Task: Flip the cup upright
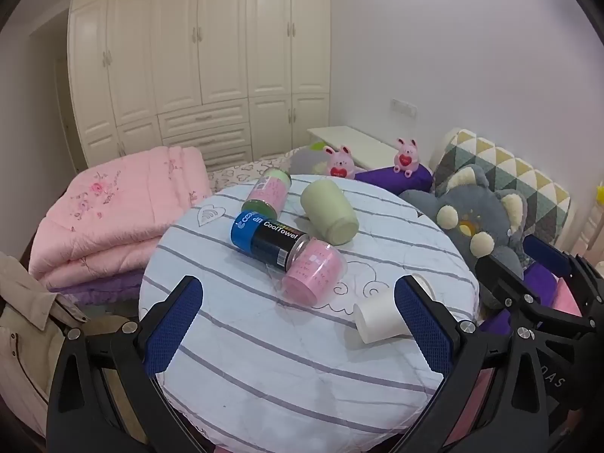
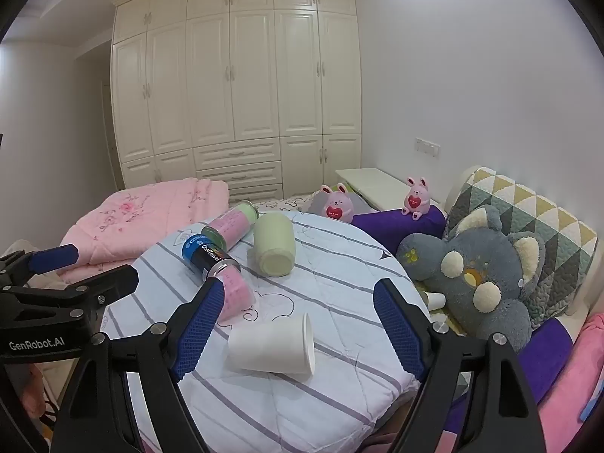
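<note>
A white paper cup (image 2: 271, 347) lies on its side on the round striped table (image 2: 332, 275), its mouth to the right. It also shows in the left wrist view (image 1: 381, 319), partly behind a finger. My right gripper (image 2: 298, 302) is open and empty, held just above and behind the cup. My left gripper (image 1: 298, 294) is open and empty over the table's near part, left of the cup. The right gripper also shows at the right edge of the left wrist view (image 1: 528, 279), and the left gripper at the left edge of the right wrist view (image 2: 87, 264).
A pale green cup (image 1: 330, 211), a blue-black CoolTowel can (image 1: 268, 239) and two pink canisters (image 1: 315, 271) (image 1: 268, 190) lie on the table's far half. A pink quilt (image 1: 113, 211) lies to the left; a grey plush (image 2: 483, 271) and cushions lie to the right.
</note>
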